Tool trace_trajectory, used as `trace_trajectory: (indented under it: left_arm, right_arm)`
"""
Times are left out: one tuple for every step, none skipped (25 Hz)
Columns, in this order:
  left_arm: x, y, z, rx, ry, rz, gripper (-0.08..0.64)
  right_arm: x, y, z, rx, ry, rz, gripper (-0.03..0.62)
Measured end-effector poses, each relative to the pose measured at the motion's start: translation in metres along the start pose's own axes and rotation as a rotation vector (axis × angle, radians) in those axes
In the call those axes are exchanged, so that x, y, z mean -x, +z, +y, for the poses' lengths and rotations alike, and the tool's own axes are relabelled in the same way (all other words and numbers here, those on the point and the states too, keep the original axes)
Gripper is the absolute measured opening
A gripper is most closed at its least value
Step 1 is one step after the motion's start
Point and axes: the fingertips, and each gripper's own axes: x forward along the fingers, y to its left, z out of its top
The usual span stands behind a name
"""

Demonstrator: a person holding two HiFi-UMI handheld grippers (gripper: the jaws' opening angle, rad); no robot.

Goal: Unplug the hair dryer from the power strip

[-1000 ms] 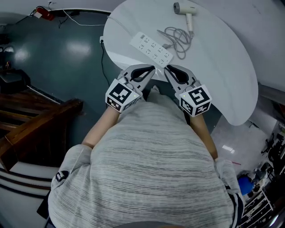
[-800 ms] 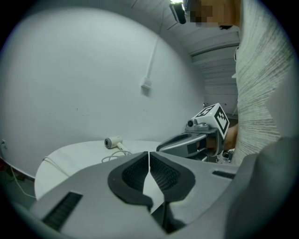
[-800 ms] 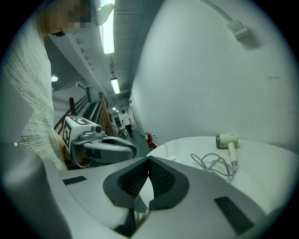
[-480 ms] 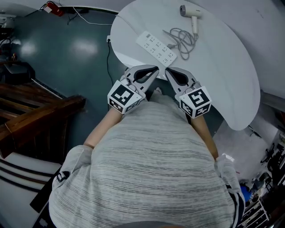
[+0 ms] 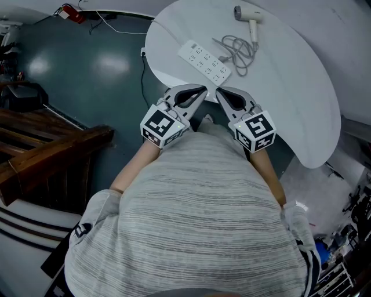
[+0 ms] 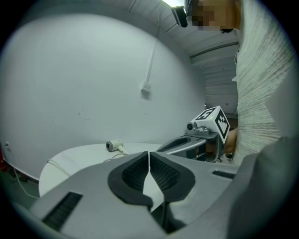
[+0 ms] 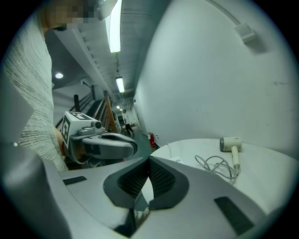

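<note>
Right tongs [image 5: 218, 90] closed since, empty; left tongs [image 5: 203, 89] unchanged, shut.

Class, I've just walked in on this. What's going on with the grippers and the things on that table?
A person holds a gripper in each hand close to their chest, short of the white table. The left gripper and right gripper are both shut and empty. On the table lie the hair dryer, its coiled cord and the power strip. The cord runs to the strip and looks plugged in. Neither gripper touches them.
</note>
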Motion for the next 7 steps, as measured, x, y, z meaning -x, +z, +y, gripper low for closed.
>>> trace_trajectory:
  left_arm:
    - [-0.0001, 0.0008, -0.0003, 0.000, -0.001, -0.002, 0.015]
    - [-0.0004, 0.0015, -0.0007, 0.000, -0.002, -0.004, 0.015]
    - [-0.0007, 0.0020, -0.0011, 0.000, -0.003, -0.005, 0.015]
    - [-0.0010, 0.0024, -0.0015, -0.001, -0.004, -0.006, 0.015]
    - [-0.0011, 0.0027, -0.0019, -0.001, -0.004, -0.006, 0.015]
    - [-0.0012, 0.0030, -0.0022, -0.001, -0.005, -0.005, 0.015]
    - [-0.0012, 0.0033, -0.0025, -0.001, -0.005, -0.005, 0.015]
  right_arm:
    - [0.0002, 0.0001, 0.0003, 0.001, -0.001, 0.001, 0.025]
    - [0.0004, 0.0000, 0.0005, 0.002, -0.001, 0.003, 0.025]
    - [0.0007, -0.0001, 0.0006, 0.003, -0.001, 0.005, 0.025]
    - [0.0010, -0.0004, 0.0007, 0.004, -0.001, 0.007, 0.025]
    - [0.0012, -0.0007, 0.0007, 0.004, -0.001, 0.010, 0.025]
    - [0.0014, -0.0010, 0.0009, 0.004, 0.000, 0.013, 0.025]
    - [0.0016, -0.0014, 0.0010, 0.005, 0.001, 0.016, 0.025]
